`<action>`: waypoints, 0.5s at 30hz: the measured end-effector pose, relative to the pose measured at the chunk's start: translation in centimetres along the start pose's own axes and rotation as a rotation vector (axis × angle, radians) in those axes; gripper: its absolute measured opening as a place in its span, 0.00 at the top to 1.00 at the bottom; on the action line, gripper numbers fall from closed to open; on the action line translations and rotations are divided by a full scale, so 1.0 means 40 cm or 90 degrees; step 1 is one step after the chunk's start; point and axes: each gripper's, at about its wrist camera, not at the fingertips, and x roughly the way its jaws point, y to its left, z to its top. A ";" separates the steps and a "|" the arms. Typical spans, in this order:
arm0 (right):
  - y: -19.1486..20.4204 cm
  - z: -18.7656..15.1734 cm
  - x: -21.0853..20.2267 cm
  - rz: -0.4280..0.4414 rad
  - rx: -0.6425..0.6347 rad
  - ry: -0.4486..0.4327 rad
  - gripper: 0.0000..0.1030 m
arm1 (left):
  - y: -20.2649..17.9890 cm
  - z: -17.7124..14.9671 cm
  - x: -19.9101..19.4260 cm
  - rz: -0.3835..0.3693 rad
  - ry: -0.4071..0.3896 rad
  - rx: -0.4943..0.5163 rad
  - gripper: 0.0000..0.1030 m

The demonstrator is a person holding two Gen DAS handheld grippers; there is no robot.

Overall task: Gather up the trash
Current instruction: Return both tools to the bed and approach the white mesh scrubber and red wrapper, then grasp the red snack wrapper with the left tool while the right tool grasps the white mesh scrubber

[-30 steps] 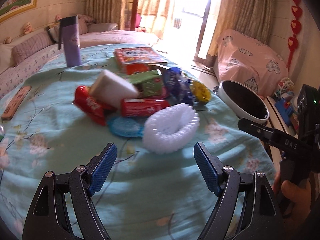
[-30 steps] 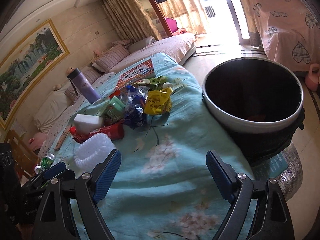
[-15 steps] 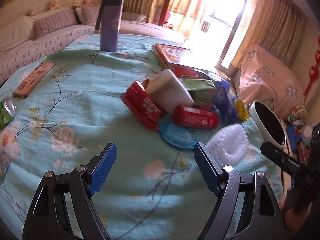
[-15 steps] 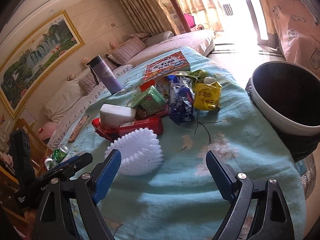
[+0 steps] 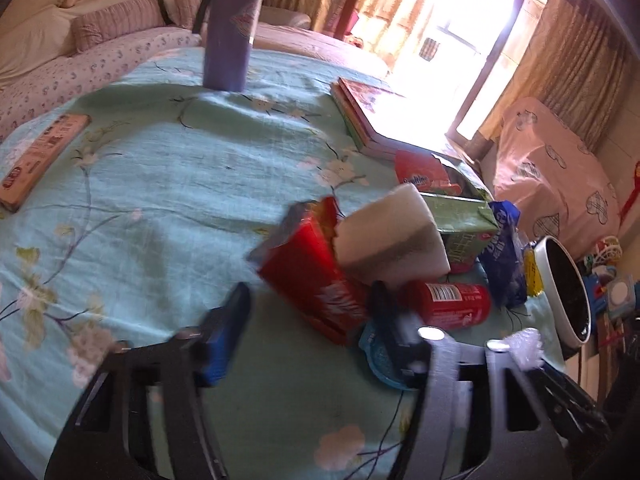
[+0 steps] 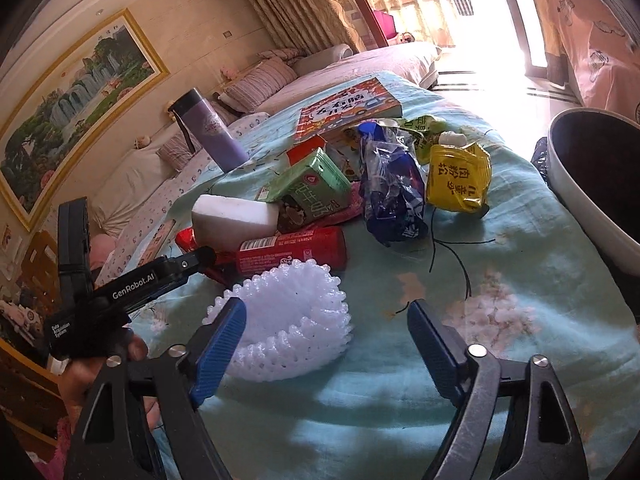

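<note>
Blue flowery cloth [image 6: 500, 360] covers the table, with trash piled on it. Both grippers have just been closing: left gripper [image 5: 308, 320] around the red box [image 5: 316, 276], not yet pinching; right gripper [image 6: 328, 344] around the white foam net [image 6: 292, 320], not squeezing it.

You have 2 fisheye views, each riding on a gripper and looking forward and downward along its 2 fingers over a table with a light green flowered cloth [image 5: 168, 184]. Your left view sits low and close to the heap of trash, blurred, facing the sunlit doorway [image 5: 460, 40]. Your right view sits a little farther back, facing the sofa wall and a framed painting [image 6: 76, 100]. Both views share the red packet [image 5: 316, 280] [image 6: 292, 250], the white block [image 5: 392, 240] [image 6: 232, 216], the purple bottle [image 5: 232, 28] [image 6: 208, 136], the book [image 5: 360, 112] [image 6: 348, 108] and the dark bin [image 5: 568, 292] [image 6: 592, 176]. Your right view also catches the left gripper [image 6: 200, 258] from the side.
</note>
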 end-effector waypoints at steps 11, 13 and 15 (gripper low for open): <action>-0.009 -0.012 -0.046 -0.011 -0.029 -0.013 0.87 | -0.049 -0.068 -0.122 -0.013 -0.037 0.053 0.91; -0.016 -0.012 -0.063 -0.009 -0.024 -0.022 0.87 | -0.055 -0.086 -0.155 -0.016 -0.045 0.060 0.91; -0.022 -0.011 -0.079 -0.009 -0.020 -0.032 0.87 | -0.067 -0.099 -0.181 -0.024 -0.049 0.069 0.91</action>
